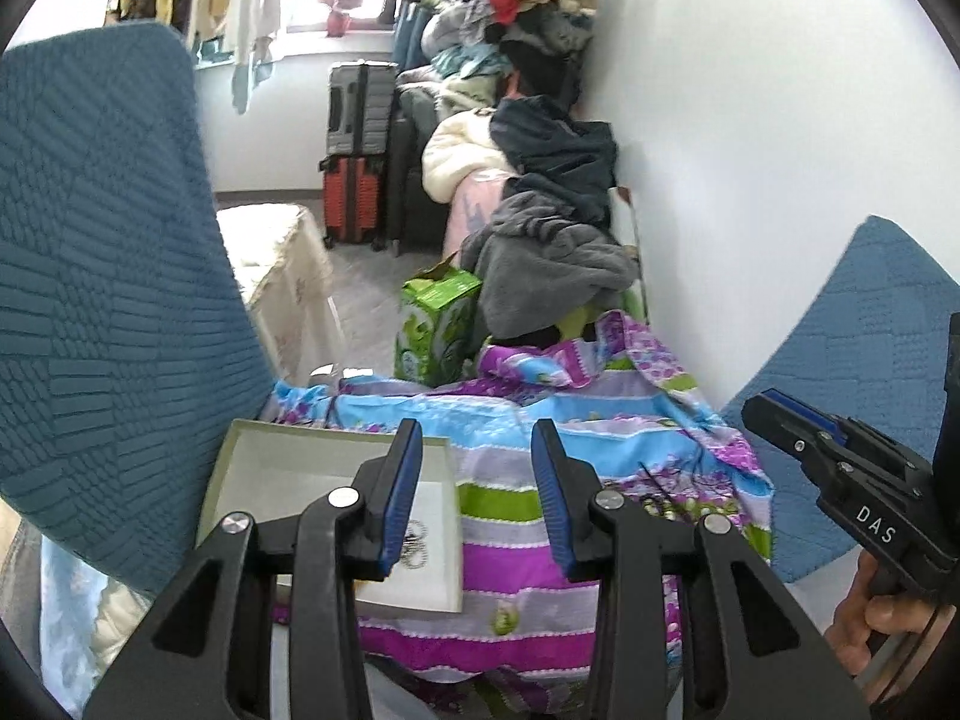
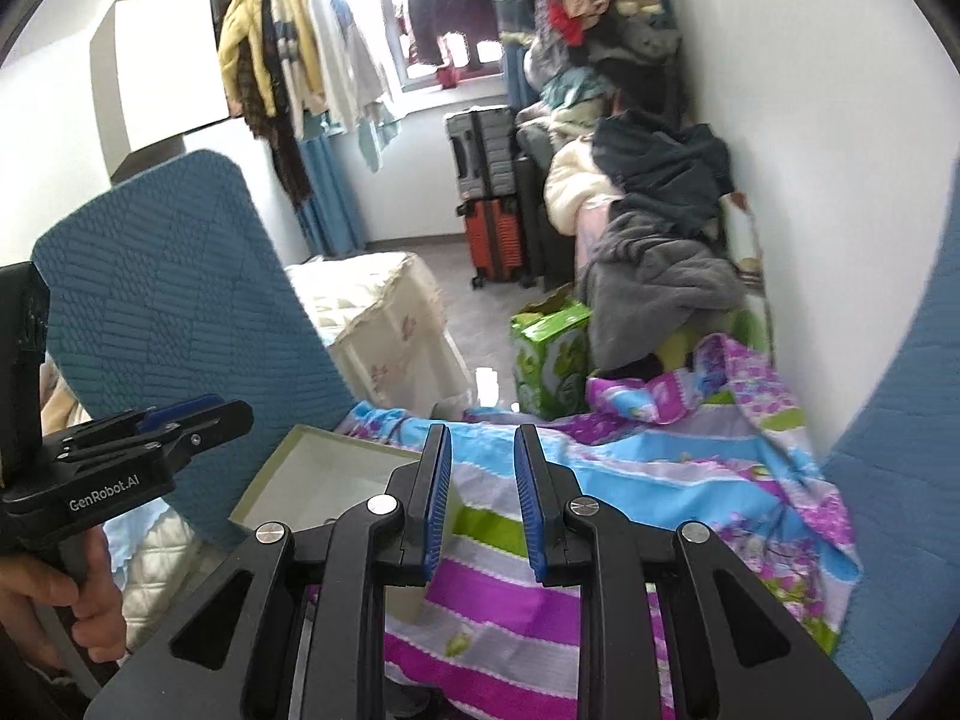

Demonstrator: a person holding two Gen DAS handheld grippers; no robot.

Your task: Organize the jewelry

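A shallow white box with an olive rim [image 1: 336, 468] lies on a colourful striped cloth [image 1: 516, 516]. A silver chain piece [image 1: 417, 543] lies inside it, partly hidden behind my left finger. A thin dark necklace [image 1: 663, 495] lies on the cloth to the right. My left gripper [image 1: 474, 438] is open and empty, above the cloth beside the box. My right gripper [image 2: 480, 441] is open and empty above the cloth, right of the box [image 2: 327, 468]. Each gripper shows in the other's view: the right one [image 1: 780, 414] and the left one [image 2: 210, 414].
Blue quilted chair backs stand at left [image 1: 102, 276] and right [image 1: 876, 372]. A white wall [image 1: 750, 120] runs along the right. Beyond lie a green carton [image 1: 435, 324], piled clothes [image 1: 552, 222], suitcases [image 1: 357, 156] and a cream-covered stool [image 1: 282, 264].
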